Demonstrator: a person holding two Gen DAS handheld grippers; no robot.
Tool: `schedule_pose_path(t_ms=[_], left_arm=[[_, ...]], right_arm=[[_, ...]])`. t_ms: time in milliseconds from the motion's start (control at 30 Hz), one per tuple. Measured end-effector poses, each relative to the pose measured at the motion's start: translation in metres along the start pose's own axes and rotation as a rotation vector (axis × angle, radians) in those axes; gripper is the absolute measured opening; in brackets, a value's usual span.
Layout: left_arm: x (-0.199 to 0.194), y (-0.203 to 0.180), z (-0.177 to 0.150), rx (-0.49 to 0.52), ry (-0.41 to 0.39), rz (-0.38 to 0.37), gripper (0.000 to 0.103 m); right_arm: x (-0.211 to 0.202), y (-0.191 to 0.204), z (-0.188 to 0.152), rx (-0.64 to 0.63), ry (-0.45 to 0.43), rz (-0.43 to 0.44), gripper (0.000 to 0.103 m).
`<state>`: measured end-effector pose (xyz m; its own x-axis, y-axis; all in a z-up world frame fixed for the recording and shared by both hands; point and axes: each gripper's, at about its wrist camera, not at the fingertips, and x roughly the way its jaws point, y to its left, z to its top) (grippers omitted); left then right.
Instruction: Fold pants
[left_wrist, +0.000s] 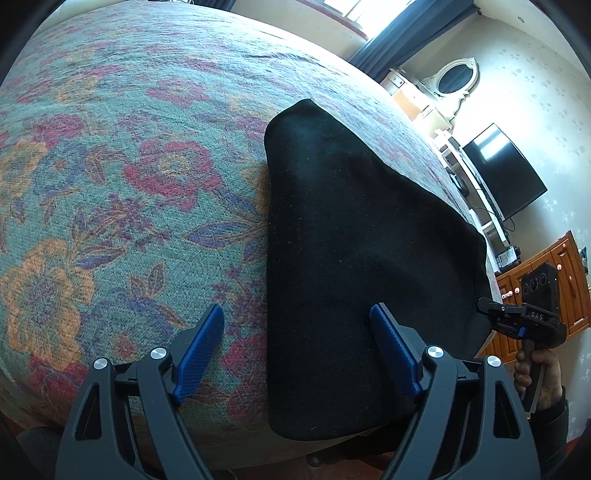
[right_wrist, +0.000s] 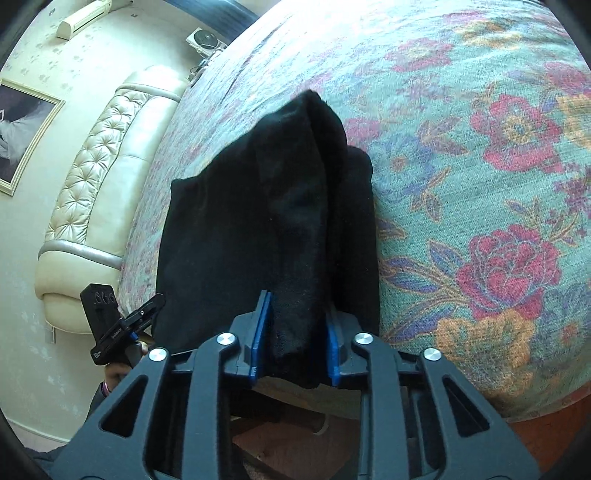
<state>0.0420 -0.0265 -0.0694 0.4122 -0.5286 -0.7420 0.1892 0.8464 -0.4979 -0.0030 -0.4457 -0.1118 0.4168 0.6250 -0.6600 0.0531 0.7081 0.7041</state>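
We are starting with what is sitting closest to the lens, our left gripper (left_wrist: 295, 332), whose blue fingers (left_wrist: 201, 349) are standing wide apart and holding nothing: one is hovering over the floral bedspread (left_wrist: 110, 192), the other over the near part of the black pants (left_wrist: 351, 258), with the garment's left edge running between them. Moving rightward across that view, the pants are lying folded into a long dark slab near the bed's edge, one end at the near edge and the other reaching away across the cover. Further right, our right gripper (left_wrist: 487, 308) is meeting the cloth at its near right corner, with the hand (left_wrist: 535, 373) below it on the handle. In the right wrist view, that right gripper (right_wrist: 295, 332) is having a raised ridge of the pants (right_wrist: 280, 221) between its blue pads (right_wrist: 260, 332); the fabric is filling the gap and touching both, so we are judging it a light pinch rather than a firm clamp. The risk, as we are reading it, is that this loose hold is catching only the top layers, so a lift could peel them off and undo the fold. A second worry is the corner hanging at the bed's edge, which could be dragging the whole stack off sideways if we are pulling toward ourselves.
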Motion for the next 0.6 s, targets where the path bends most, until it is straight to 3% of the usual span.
schedule_pose_path(t_ms=[33,67,100,233,400,600], left_arm=[[0.0,0.0,0.0,0.002,0.0,0.001,0.08],[0.0,0.0,0.0,0.003,-0.001,0.0,0.08],[0.0,0.0,0.0,0.0,-0.001,-0.001,0.08],[0.0,0.001,0.0,-0.003,0.0,-0.002,0.081],[0.0,0.005,0.002,0.001,-0.001,0.002,0.082],[0.0,0.001,0.002,0.006,-0.005,0.015,0.084]], right_arm=[[-0.005,0.002,0.002,-0.002,-0.017,0.002,0.046],[-0.012,0.004,0.003,-0.008,-0.036,0.001,0.065],[-0.017,0.007,0.004,-0.021,-0.056,-0.02,0.077],[-0.023,0.009,0.008,-0.07,-0.083,-0.128,0.082],[-0.004,-0.01,0.017,0.011,-0.075,-0.078,0.085],[0.02,-0.02,0.046,0.072,-0.128,-0.051,0.085]])
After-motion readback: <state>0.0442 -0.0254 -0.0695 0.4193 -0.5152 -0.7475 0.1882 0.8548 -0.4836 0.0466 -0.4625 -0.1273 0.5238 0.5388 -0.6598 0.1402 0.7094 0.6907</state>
